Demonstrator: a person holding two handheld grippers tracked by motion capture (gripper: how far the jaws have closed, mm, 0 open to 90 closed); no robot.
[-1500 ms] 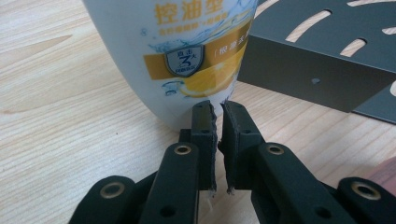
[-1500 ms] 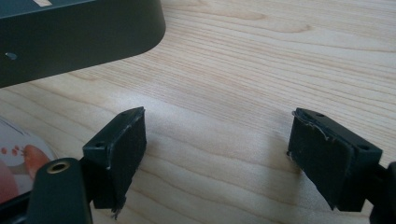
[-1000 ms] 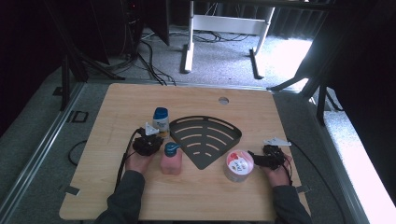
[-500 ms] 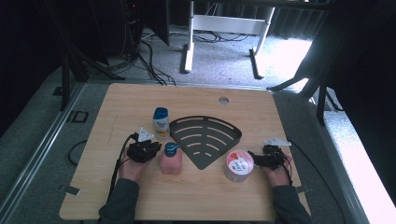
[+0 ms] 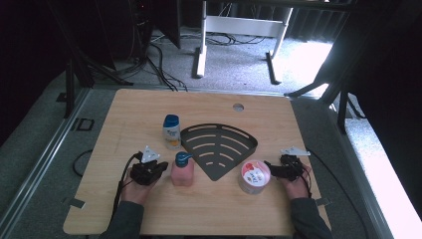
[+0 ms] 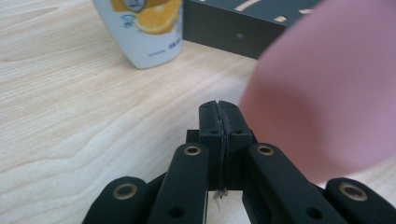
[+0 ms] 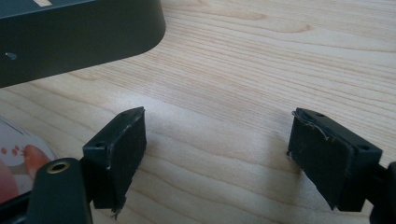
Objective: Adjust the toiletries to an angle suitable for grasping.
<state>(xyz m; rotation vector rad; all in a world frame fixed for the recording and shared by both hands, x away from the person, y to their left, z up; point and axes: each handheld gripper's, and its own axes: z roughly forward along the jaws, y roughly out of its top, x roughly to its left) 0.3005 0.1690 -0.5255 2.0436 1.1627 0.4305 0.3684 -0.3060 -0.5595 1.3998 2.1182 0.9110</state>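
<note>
Near the front edge of the table [image 5: 214, 214], left of its middle, the pink soap bottle [image 5: 182, 170] with the blue pump stands upright just beside the front tip of the dark fan-shaped rack [image 5: 219, 148]. Half a second ago the left gripper [image 5: 147, 172] sat closer to the bottle; it now lies a little further toward the table's left edge, just beside the bottle and apart from it. Its jaws have just been closing and now meet pad to pad with nothing between them, as the left gripper view shows, the bottle a pink blur at the right. That suggests the bottle has been set down and let go, so this step looks finished. Behind it the white lotion bottle [image 5: 171, 131] stands by the rack's left corner. Toward the right edge the round tub [image 5: 254, 176] sits beside the right gripper [image 5: 284, 169], whose jaws gape wide over bare wood.
</note>
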